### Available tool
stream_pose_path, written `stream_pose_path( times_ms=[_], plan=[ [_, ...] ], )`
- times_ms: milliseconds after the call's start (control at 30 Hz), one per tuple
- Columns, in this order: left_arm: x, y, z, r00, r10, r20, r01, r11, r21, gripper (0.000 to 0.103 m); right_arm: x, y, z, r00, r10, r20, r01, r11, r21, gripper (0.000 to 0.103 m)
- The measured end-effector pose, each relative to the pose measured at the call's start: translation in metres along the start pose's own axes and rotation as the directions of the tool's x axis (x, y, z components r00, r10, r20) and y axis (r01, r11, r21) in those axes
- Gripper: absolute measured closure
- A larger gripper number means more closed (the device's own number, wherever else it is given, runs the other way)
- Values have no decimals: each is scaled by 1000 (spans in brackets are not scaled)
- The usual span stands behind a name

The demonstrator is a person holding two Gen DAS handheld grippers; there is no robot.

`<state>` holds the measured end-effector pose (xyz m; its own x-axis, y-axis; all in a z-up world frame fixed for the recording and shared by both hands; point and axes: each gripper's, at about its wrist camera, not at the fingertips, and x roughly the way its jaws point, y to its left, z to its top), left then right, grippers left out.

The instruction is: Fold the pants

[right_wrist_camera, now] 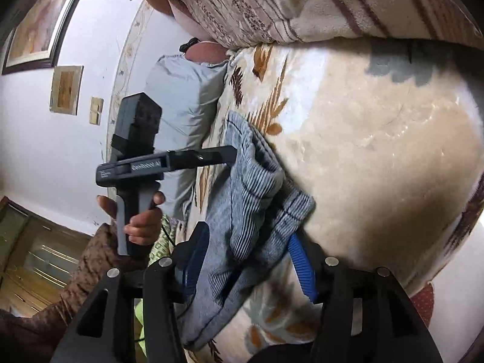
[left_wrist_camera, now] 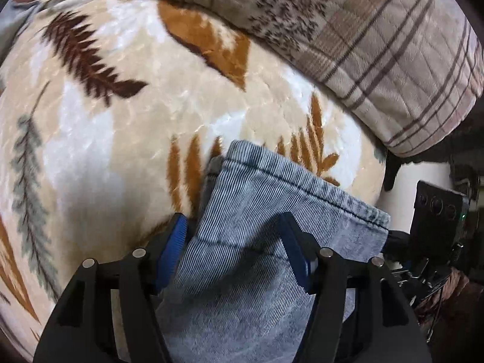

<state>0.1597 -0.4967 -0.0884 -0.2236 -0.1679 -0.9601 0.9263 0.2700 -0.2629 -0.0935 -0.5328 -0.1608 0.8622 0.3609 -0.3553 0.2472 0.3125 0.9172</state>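
Observation:
Blue-grey corduroy pants (left_wrist_camera: 257, 236) lie on a cream fleece blanket with leaf prints (left_wrist_camera: 121, 121). In the left wrist view a hemmed leg end runs between my left gripper's (left_wrist_camera: 233, 230) blue pads, which stand apart around the cloth. In the right wrist view the pants (right_wrist_camera: 242, 211) are bunched between my right gripper's (right_wrist_camera: 248, 242) pads, also apart on either side of the fabric. The left gripper (right_wrist_camera: 230, 154) shows there, hand-held, its fingers reaching the far edge of the pants.
A plaid beige quilt (left_wrist_camera: 393, 60) is piled along the far side of the bed. A grey pillow (right_wrist_camera: 181, 106) lies by the white wall with framed pictures (right_wrist_camera: 39, 21). The right gripper's body (left_wrist_camera: 438, 211) shows at the bed's right edge.

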Motion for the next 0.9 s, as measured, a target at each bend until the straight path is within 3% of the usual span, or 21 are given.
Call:
stream_pose_path(
  times_ms=[67,200,233,400,500,533,567,667,800,900],
  plan=[
    [4,1,7,1000,-7,-3,7,1000,30,32,3,3,1,1000,11,1,-11,1000,-10,47],
    [9,-7,17,1000,-24,-18,26,994,108,27,7,7,1,999,34,-8,-34,999,-40,47],
    [11,-10,19,999,-30,-30,34,990,138,21,8,8,2,999,45,-6,-45,998,-41,48],
    [15,-38,23,998,-64,-26,68,968,242,23,12,11,7,998,62,7,-61,996,-66,56],
    [15,-40,22,998,-62,7,59,970,235,39,12,9,8,999,44,3,-44,996,-76,69],
    [8,-34,19,998,-52,21,46,970,237,51,12,7,8,999,40,5,-39,996,-74,73],
    [3,-29,16,998,-44,33,35,972,233,62,12,6,7,999,38,6,-38,997,-69,75],
    [-9,-24,4,997,-40,71,24,978,208,81,14,8,9,1000,25,11,-24,997,-74,76],
    [-18,-35,-5,991,7,137,-36,977,208,90,19,15,10,1000,-23,14,25,992,-120,82],
    [-32,-39,-19,982,5,188,-38,984,174,92,20,26,11,997,-79,15,81,980,-180,85]
  ],
)
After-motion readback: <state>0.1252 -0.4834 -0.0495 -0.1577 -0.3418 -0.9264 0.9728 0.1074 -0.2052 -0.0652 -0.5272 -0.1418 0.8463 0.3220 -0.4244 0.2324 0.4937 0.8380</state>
